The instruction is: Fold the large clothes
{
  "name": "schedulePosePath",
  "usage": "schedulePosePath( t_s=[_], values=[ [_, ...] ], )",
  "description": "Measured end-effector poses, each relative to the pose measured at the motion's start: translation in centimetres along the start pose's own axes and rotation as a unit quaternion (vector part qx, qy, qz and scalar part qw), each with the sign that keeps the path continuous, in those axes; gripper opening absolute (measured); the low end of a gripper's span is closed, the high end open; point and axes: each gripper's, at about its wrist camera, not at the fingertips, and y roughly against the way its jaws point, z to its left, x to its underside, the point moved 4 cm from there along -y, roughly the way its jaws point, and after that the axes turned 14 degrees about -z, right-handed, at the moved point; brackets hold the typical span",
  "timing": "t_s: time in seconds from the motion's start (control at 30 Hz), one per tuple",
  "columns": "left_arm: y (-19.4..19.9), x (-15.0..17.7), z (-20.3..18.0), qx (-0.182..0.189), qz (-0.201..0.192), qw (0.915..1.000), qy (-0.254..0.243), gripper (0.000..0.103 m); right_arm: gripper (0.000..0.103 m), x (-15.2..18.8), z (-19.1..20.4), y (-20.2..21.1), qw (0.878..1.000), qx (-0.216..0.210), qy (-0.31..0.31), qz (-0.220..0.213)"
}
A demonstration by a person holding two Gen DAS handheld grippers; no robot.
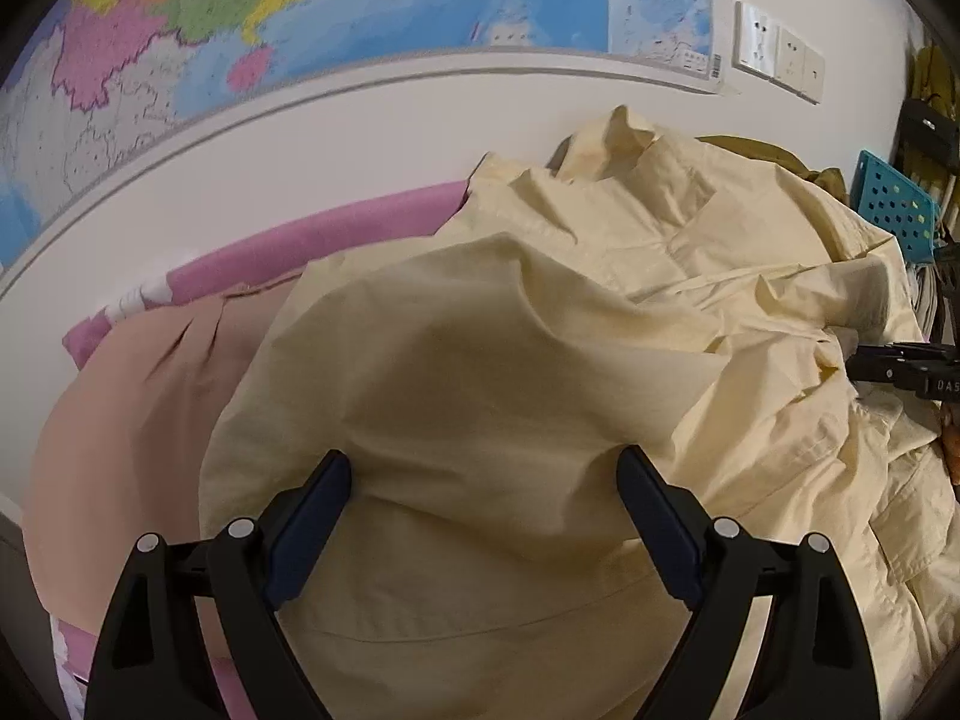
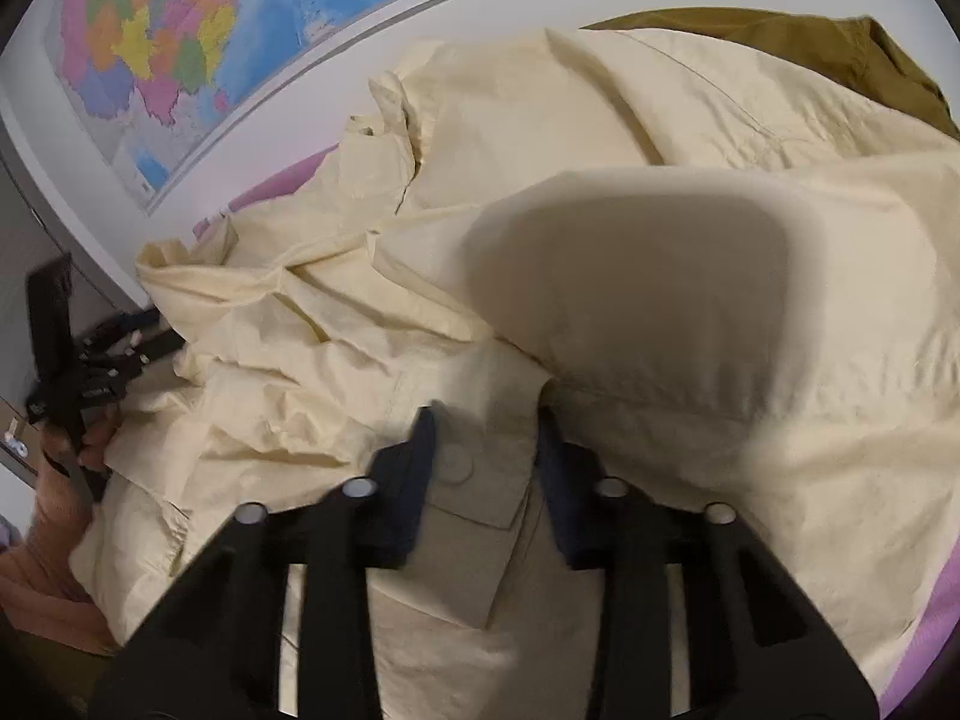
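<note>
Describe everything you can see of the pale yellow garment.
The pale yellow garment is thin, woven-looking and heavily creased, heaped unfolded on the pink bedding. It shows a collar, seams and a snap button on a flap. It overlaps a peach cloth and an olive garment. The right gripper straddles the flap; the left gripper hovers open.

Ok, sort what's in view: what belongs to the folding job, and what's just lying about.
For the job:
- pale yellow jacket, crumpled
- left gripper, open over it
- right gripper, jaws either side of a snap-button flap

Lying about:
- peach garment
- olive-brown garment
- wall map
- wall sockets
- teal perforated basket
</note>
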Motion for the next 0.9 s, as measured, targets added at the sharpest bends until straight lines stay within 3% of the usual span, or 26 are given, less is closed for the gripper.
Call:
schedulePosePath(
  t_s=[0.17,0.37,0.47,0.57,0.73,0.8,0.9],
  values=[
    [0.5,-0.6,0.5,0.003,-0.002,1.0,0.009,0.087,0.007,-2.3,0.5,3.3,0.998,-0.011,0.009,-0.054],
    [0.5,-3.6,0.6,-0.01,-0.02,0.9994,0.025,0.087,0.004,-8.9,1.7,8.1,0.985,0.005,0.041,-0.169],
    [-1.0,-4.2,0.4,-0.027,-0.017,0.9993,0.022,0.087,0.003,-9.5,0.3,6.8,0.986,0.036,0.039,-0.158],
    [-3.5,-3.4,0.2,-0.057,0.01,0.9983,0.005,0.087,0.003,-7.7,-2.2,3.4,0.992,0.065,0.021,-0.106],
    [-4.6,-2.1,-0.1,-0.077,0.022,0.9965,-0.024,0.087,0.005,-5.7,-3.1,1.1,0.993,0.086,0.023,-0.078],
    [-3.7,-2.2,-0.2,-0.073,0.015,0.9969,-0.026,0.087,0.01,-5.8,-2.5,1.5,0.992,0.097,0.035,-0.076],
    [-1.3,-2.3,-0.5,-0.049,-0.003,0.9985,-0.025,0.087,0.035,-6.4,-1.5,4.1,0.987,0.109,0.049,-0.11]
  ],
)
